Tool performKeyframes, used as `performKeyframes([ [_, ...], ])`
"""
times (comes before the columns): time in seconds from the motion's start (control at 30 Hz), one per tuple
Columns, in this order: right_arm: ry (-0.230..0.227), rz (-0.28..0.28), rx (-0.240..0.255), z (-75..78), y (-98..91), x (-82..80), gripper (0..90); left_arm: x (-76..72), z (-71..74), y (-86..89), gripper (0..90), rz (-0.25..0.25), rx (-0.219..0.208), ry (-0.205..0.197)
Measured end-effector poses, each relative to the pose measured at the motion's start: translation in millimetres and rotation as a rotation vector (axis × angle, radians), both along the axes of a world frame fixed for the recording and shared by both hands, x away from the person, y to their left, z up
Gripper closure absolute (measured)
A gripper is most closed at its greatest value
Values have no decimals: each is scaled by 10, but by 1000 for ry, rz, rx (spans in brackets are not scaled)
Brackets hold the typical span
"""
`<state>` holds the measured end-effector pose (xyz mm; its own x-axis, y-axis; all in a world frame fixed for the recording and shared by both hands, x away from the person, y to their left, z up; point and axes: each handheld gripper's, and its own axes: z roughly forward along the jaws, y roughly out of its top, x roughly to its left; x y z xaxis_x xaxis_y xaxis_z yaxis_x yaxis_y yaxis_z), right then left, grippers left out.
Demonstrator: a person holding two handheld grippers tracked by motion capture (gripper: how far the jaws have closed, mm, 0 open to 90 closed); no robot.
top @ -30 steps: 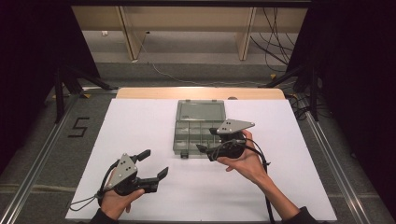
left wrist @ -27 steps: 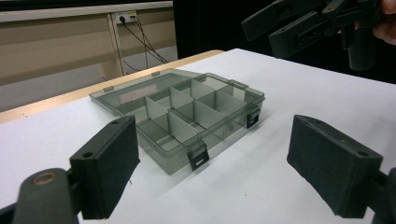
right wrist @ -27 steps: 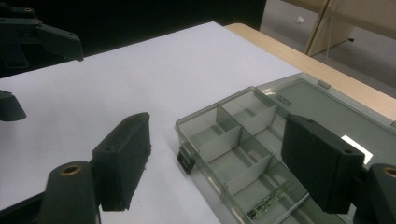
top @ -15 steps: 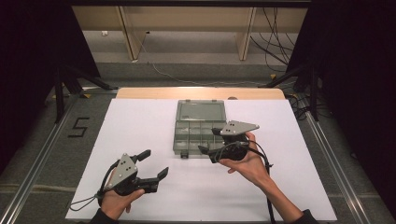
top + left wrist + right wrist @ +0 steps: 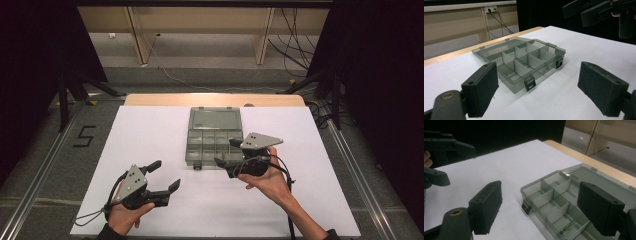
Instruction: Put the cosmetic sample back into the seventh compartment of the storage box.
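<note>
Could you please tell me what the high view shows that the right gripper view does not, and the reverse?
High view: the person's forearms, the figure 5 on the floor, and the whole white sheet. Right gripper view: a small greenish glint in a near compartment. Both: the open compartment box and the open left claw.

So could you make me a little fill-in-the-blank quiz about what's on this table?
1. The lid of the clear compartment box lies ____.
2. The box rests on a ____ sheet.
3. The right gripper, jaws just opening, hovers at the box's near ____ corner.
4. The left gripper holds ____.

Missing words: open; white; right; nothing
</note>
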<state>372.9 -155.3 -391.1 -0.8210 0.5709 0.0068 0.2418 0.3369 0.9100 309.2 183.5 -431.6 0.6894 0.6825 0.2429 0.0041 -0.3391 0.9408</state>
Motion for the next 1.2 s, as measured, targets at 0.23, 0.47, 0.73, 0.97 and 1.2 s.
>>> performKeyframes([
  [0.23, -1, -11, 33, -20, -95, -81, 212, 0, 0, -1, 157, 1, 0, 0],
  [0.47, -5, -35, 48, -39, -213, -164, 210, -1, 0, -2, 157, 0, 0, 0],
  [0.73, -23, -39, 78, -70, -272, -224, 209, 1, 0, -1, 157, 0, 2, 0],
  [0.97, -22, -50, 87, -77, -343, -277, 208, 0, 0, -3, 157, 0, 2, 0],
  [1.2, -59, -66, 102, -93, -393, -312, 207, -1, 0, -4, 157, -1, 2, 0],
])
